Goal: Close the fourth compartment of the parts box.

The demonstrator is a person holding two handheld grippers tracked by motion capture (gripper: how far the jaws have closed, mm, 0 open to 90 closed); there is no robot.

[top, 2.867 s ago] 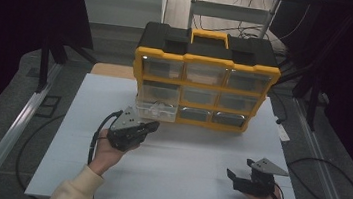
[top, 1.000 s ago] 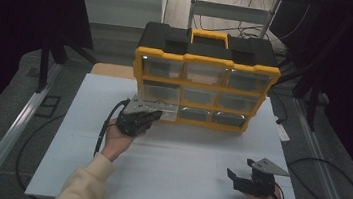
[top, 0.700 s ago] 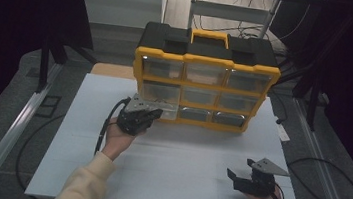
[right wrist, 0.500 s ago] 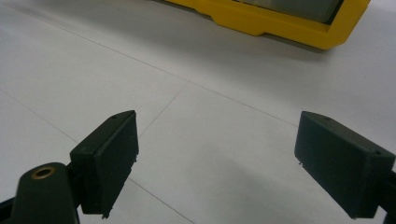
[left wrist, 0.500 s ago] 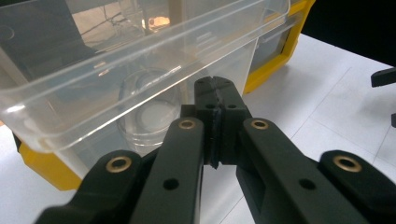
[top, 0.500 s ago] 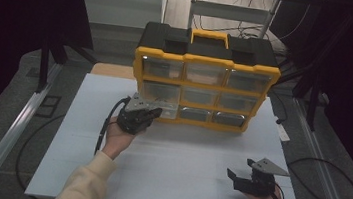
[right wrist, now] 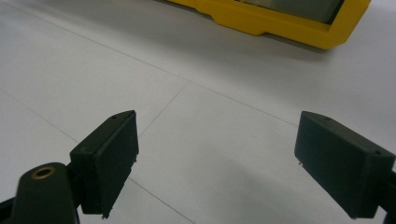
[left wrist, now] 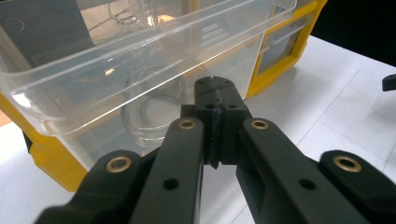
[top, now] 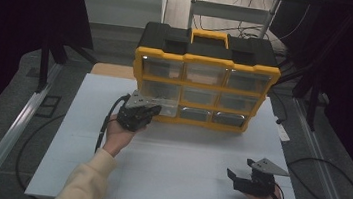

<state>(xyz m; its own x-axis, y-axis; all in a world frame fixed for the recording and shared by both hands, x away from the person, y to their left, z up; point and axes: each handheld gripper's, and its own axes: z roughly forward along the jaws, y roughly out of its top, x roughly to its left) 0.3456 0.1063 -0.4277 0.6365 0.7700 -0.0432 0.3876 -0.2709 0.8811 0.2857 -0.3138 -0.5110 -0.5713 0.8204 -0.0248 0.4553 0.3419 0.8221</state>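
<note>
A yellow and black organizer point(top: 203, 67) with clear drawers stands at the back of the white table point(top: 179, 150). Its bottom-left clear drawer point(left wrist: 140, 51) sticks out a little from the frame, and a clear round piece point(left wrist: 152, 107) shows through its front wall. My left gripper point(top: 154, 110) is shut, and its joined tips point(left wrist: 214, 91) sit against that drawer's front; I see nothing between the jaws. My right gripper point(top: 234, 179) rests near the front right of the table, held by a hand. In the right gripper view it point(right wrist: 215, 158) stands open over bare table.
The organizer's yellow lower edge point(right wrist: 280, 25) lies well beyond the right gripper. A black cable point(top: 106, 126) trails from the left gripper along the forearm. A paper slip point(top: 283, 134) lies at the table's right edge. Metal rails point(top: 10, 131) flank the table.
Since the oldest frame the left gripper has moved forward to the organizer and the pulled-out drawer has gone inward. Over the last second nothing moves. The right gripper stays put.
</note>
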